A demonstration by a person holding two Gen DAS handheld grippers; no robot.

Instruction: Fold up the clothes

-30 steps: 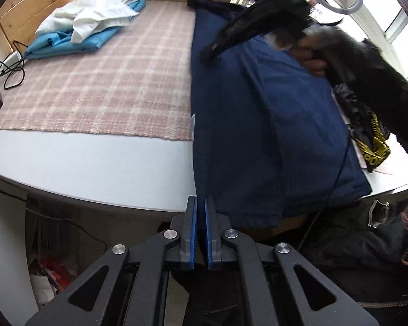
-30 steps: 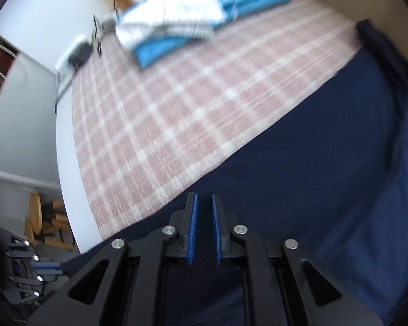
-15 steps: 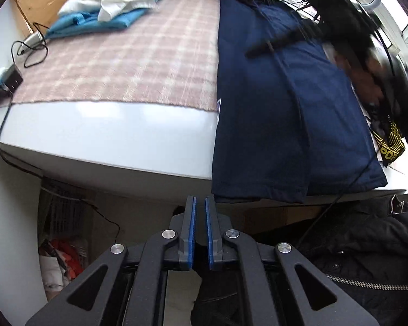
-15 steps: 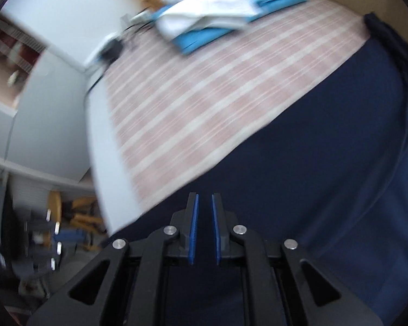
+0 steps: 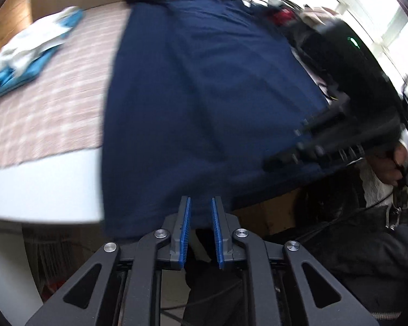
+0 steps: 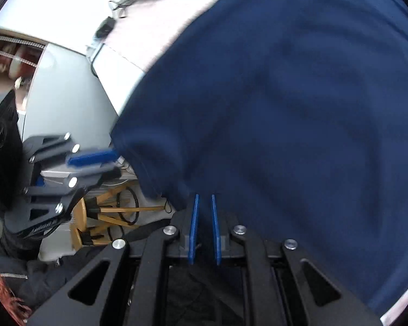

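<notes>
The navy garment (image 5: 204,103) lies spread along the right side of the white surface (image 5: 40,184), partly over a pink checked cloth (image 5: 54,103) — its near hem hangs over the surface's front edge. The left tool (image 5: 200,228) sits just below that hem; its jaws have just been opening to a narrow gap, with nothing between the blue pads. The right tool (image 6: 204,225) is at the hem too — its jaws are nearly closed and empty. A blue and white pile of clothes (image 5: 27,54) rests at the far left corner, well apart.
</notes>
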